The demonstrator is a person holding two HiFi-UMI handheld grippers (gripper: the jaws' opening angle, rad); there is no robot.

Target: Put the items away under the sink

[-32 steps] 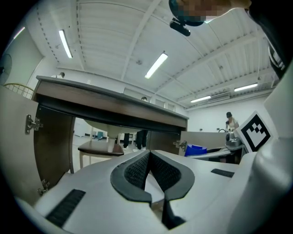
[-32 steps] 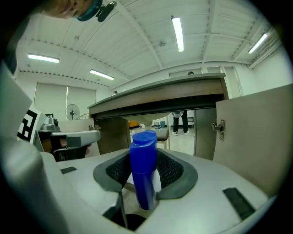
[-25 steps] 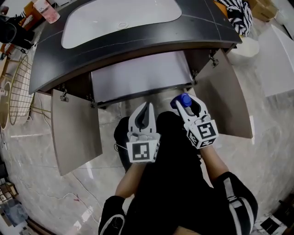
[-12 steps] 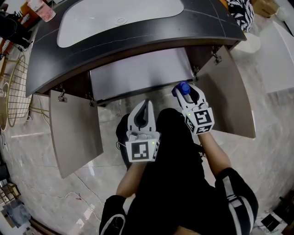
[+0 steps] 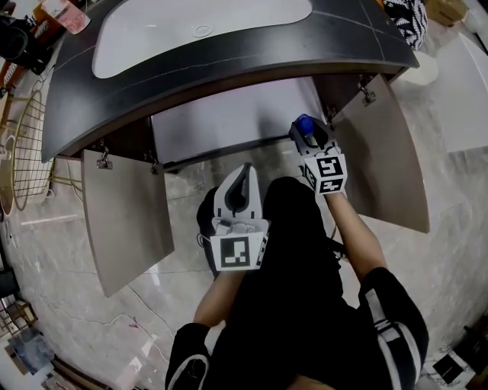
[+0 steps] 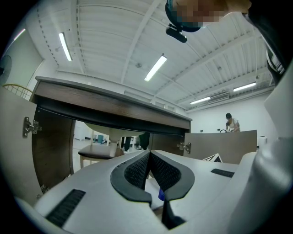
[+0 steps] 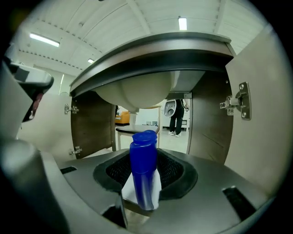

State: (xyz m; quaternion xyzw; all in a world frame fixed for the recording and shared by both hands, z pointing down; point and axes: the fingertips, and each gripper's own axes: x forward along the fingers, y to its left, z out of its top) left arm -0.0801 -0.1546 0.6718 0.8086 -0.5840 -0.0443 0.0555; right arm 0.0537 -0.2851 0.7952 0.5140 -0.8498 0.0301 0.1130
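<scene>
The sink (image 5: 198, 30) sits in a dark countertop (image 5: 229, 76), and both cabinet doors below it stand open, the left door (image 5: 126, 217) and the right door (image 5: 381, 160). My right gripper (image 5: 309, 126) is shut on a blue-capped bottle (image 5: 305, 124) at the front edge of the cabinet's grey floor (image 5: 229, 122), near its right side. In the right gripper view the bottle (image 7: 144, 169) stands upright between the pads (image 7: 176, 176), facing the opening. My left gripper (image 5: 245, 169) hangs lower, over the person's knees, shut with its tips touching (image 6: 149, 153).
A wire basket (image 5: 30, 145) stands at the left of the cabinet. A pink cup (image 5: 65, 11) is on the counter's far left. A black-and-white patterned thing (image 5: 408, 11) and a white object (image 5: 423, 68) lie at the right. Door hinges (image 7: 238, 103) project inward.
My right gripper has carried the blue bottle forward and up to the cabinet opening. The left gripper has stayed nearly where it was.
</scene>
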